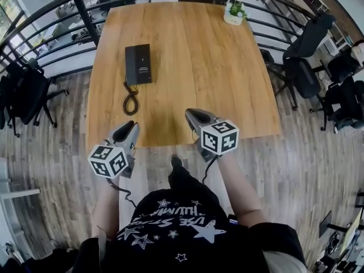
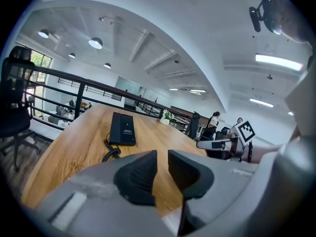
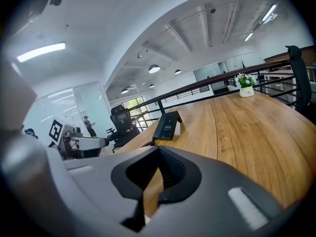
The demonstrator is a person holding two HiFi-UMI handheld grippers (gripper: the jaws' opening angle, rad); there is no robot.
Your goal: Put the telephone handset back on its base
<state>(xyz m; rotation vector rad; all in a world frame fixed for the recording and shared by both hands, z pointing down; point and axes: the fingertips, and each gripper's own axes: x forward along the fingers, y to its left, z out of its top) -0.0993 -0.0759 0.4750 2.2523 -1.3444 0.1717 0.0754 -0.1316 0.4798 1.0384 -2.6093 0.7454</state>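
A black telephone (image 1: 138,64) lies flat on the left half of the wooden table (image 1: 227,84), and its handset appears to rest along the base's left side. Its coiled cord (image 1: 131,99) curls toward the near edge. Both grippers hover at the table's near edge, well short of the phone. My left gripper (image 1: 129,127) has a narrow gap between its jaws and nothing in it; ahead of it I see the telephone (image 2: 122,129) and cord (image 2: 111,152). My right gripper (image 1: 196,117) has its tips together, empty, with the telephone (image 3: 167,125) far off to its left.
A small potted plant (image 1: 234,12) stands at the table's far right corner. A black railing (image 1: 57,10) runs behind and beside the table. Office chairs stand at the left (image 1: 23,92) and right (image 1: 304,56). People (image 2: 215,118) stand in the distance.
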